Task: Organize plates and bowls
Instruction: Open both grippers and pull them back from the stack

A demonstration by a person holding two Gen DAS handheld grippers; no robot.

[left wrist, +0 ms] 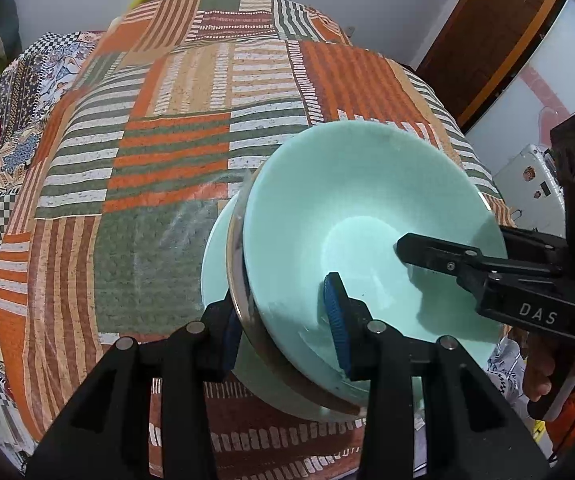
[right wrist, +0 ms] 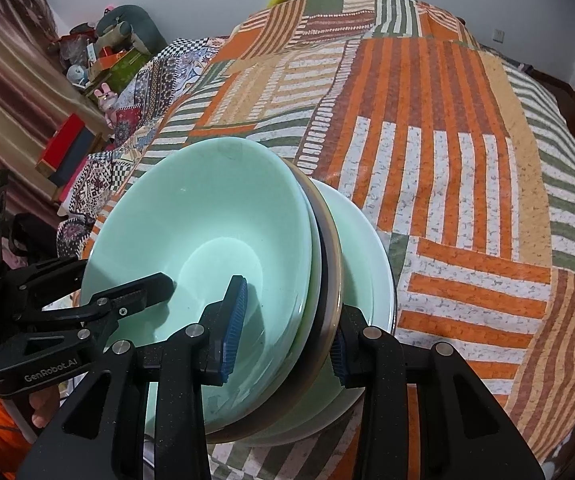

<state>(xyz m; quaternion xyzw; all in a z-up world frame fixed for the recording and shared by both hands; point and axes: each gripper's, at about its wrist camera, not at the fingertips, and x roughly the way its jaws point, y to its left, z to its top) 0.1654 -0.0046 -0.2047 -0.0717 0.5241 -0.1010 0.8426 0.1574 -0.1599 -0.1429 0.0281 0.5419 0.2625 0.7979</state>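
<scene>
Both grippers clamp opposite rims of a nested stack of pale-green glazed bowls (left wrist: 359, 216), left gripper (left wrist: 287, 332) and right gripper (right wrist: 283, 332) pinching several rims together (a dark metal-edged dish sandwiched inside), above the striped patchwork quilt (left wrist: 167, 120). Uneven lowering could slide the layers apart.

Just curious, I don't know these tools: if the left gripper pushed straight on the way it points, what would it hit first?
It is already clamped on the stack of bowls, so the left gripper would only push those. Beyond them, probably the patchwork bedspread.
</scene>
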